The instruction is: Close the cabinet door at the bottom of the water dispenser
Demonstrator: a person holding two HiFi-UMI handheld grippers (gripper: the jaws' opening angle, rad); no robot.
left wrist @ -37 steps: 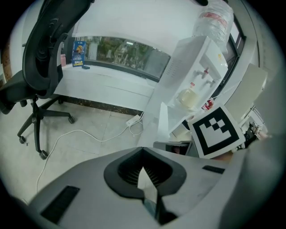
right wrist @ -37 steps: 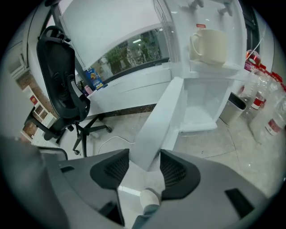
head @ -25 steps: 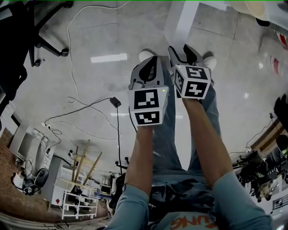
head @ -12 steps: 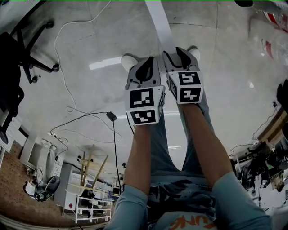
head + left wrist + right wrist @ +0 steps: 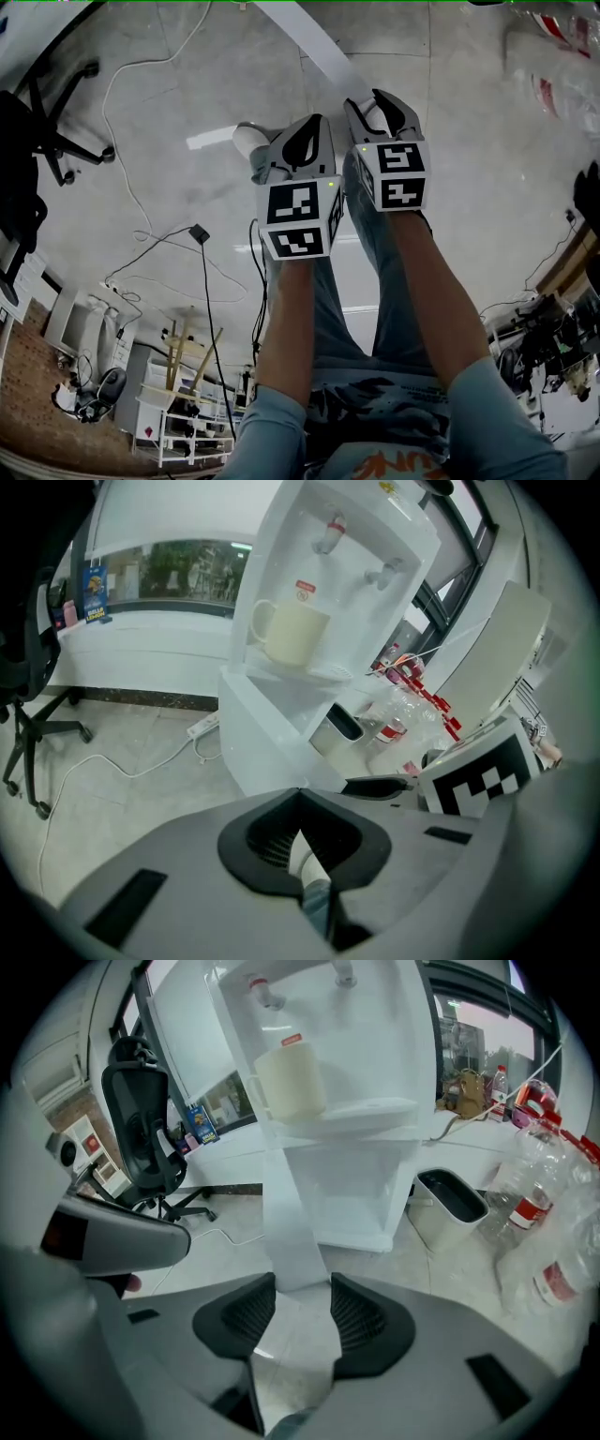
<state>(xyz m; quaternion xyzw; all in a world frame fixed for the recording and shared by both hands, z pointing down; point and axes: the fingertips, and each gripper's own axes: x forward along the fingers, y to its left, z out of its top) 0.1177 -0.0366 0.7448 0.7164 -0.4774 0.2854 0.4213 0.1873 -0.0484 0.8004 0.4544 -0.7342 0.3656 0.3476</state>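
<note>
The white water dispenser (image 5: 347,1054) stands ahead with a cream mug (image 5: 291,1077) on its tray. Its bottom cabinet door (image 5: 286,1222) hangs open towards me, edge-on. From the head view the door's top edge (image 5: 314,47) is a white strip that slants down to my right gripper (image 5: 380,105). That gripper (image 5: 300,1302) is open, and the door's free end lies just past its tips, in line with the gap. My left gripper (image 5: 314,127) rides beside it, left of the door's outer face (image 5: 253,742). The left gripper (image 5: 300,791) is shut, with nothing held.
A grey bin (image 5: 450,1199) and several plastic bottles (image 5: 544,1204) lie right of the dispenser. A black office chair (image 5: 37,122) stands at the left. Cables and a plug (image 5: 197,234) trail over the tiled floor. The person's legs and a white shoe (image 5: 248,141) are below the grippers.
Both grippers have travelled forward with the person's steps. The white door edge, earlier up at the right, now slants from the top centre down to the right gripper's tips.
</note>
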